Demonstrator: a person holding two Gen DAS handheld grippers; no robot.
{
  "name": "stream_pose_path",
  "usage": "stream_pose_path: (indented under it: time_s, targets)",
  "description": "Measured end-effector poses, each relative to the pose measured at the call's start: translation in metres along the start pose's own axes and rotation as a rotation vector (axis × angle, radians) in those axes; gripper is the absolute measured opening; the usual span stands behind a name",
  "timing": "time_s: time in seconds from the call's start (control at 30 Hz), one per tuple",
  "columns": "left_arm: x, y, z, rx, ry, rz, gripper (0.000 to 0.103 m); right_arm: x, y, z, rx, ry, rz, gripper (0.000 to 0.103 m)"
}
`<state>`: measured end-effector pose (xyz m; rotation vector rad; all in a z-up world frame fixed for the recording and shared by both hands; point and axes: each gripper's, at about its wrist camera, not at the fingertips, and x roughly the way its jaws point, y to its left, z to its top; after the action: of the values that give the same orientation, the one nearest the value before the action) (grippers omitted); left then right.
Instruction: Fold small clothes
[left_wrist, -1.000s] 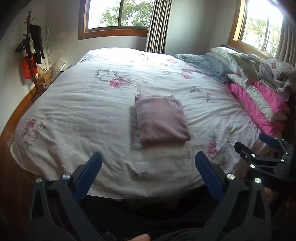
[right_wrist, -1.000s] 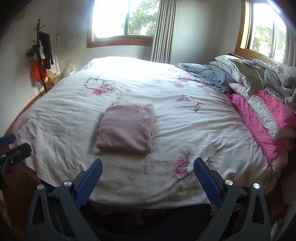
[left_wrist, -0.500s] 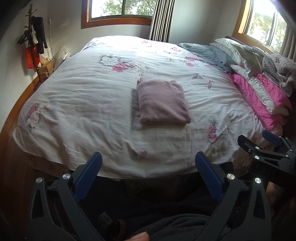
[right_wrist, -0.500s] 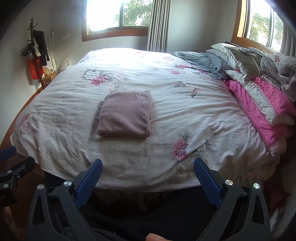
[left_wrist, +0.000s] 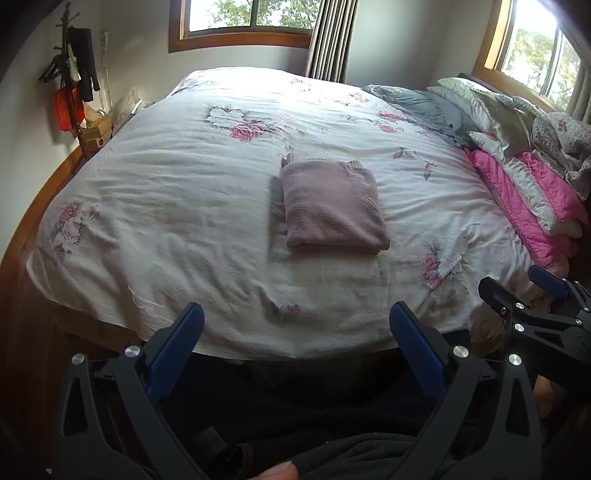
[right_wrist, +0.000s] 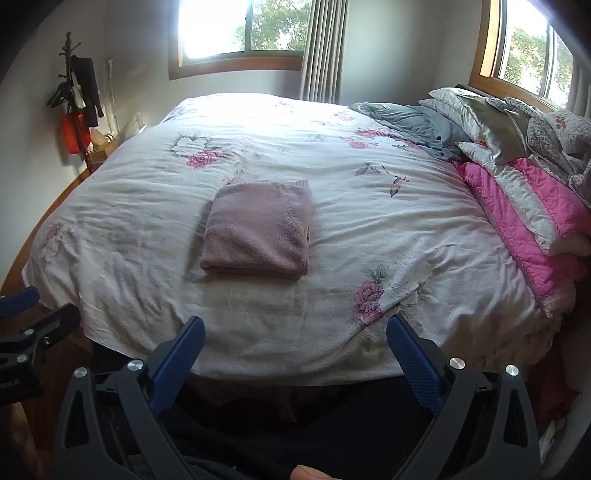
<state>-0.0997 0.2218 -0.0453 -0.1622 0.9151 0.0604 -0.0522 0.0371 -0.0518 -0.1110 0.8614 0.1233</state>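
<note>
A mauve knitted garment lies folded into a neat rectangle near the middle of the white floral bedspread. My left gripper hangs open off the near edge of the bed, well short of the garment, with nothing between its blue pads. My right gripper is open too, back from the bed edge and empty. Each gripper shows at the side of the other's view.
Pink and white quilts and pillows are piled along the bed's right side, with a grey blanket behind. A wooden bed frame, a nightstand and a coat stand are at the left. Dark clothing fills the near foreground.
Both grippers have drawn back from the bed and tilted, so the bed's near edge and the dark floor gap now show. The folded garment has not moved.
</note>
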Motion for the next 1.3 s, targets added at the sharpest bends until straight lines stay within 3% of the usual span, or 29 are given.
stream_pose_path:
  time_s: [1.3]
  targets:
    - [0.006, -0.005, 0.005, 0.012, 0.002, 0.034, 0.1, 0.012, 0.006, 0.003, -0.031, -0.009, 0.019, 0.099]
